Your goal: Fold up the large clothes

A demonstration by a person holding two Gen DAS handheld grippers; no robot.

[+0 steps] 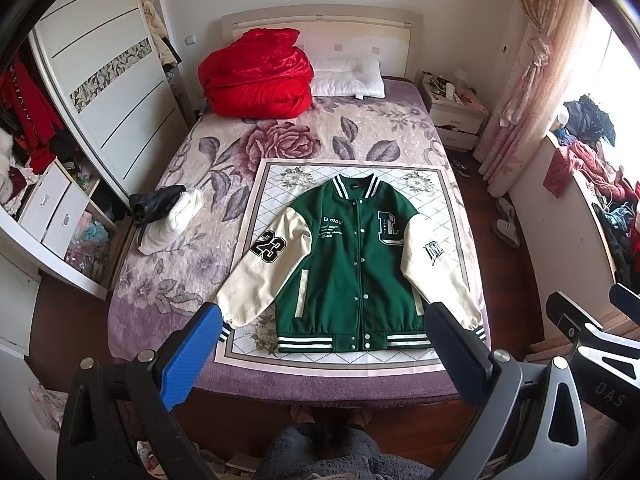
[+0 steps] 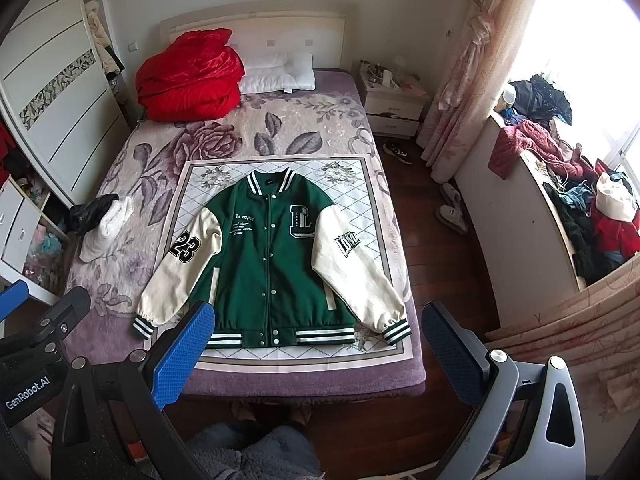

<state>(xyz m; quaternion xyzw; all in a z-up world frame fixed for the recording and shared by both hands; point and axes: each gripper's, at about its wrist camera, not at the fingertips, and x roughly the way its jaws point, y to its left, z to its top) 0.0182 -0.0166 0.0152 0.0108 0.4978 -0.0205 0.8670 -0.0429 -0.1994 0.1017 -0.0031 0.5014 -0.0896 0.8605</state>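
Note:
A green varsity jacket (image 1: 352, 276) (image 2: 268, 264) with cream sleeves lies flat and buttoned, front up, on a white patterned cloth (image 1: 444, 184) (image 2: 372, 184) at the foot of the bed. Its sleeves spread out to both sides, with a "23" patch on the left one. My left gripper (image 1: 324, 328) hangs open above the foot of the bed, holding nothing, its blue pads framing the jacket's hem. My right gripper (image 2: 318, 328) is open too, empty, above the jacket's lower right part. Each gripper shows at the edge of the other's view.
A folded red quilt (image 1: 256, 72) and a white pillow (image 1: 348, 78) sit at the bed's head. A black and white bundle (image 1: 168, 216) lies on the bed's left side. A wardrobe (image 1: 100, 92) stands left; a nightstand (image 1: 452, 112) and cluttered sill (image 2: 568, 200) stand right. A person's legs (image 2: 256, 452) show below.

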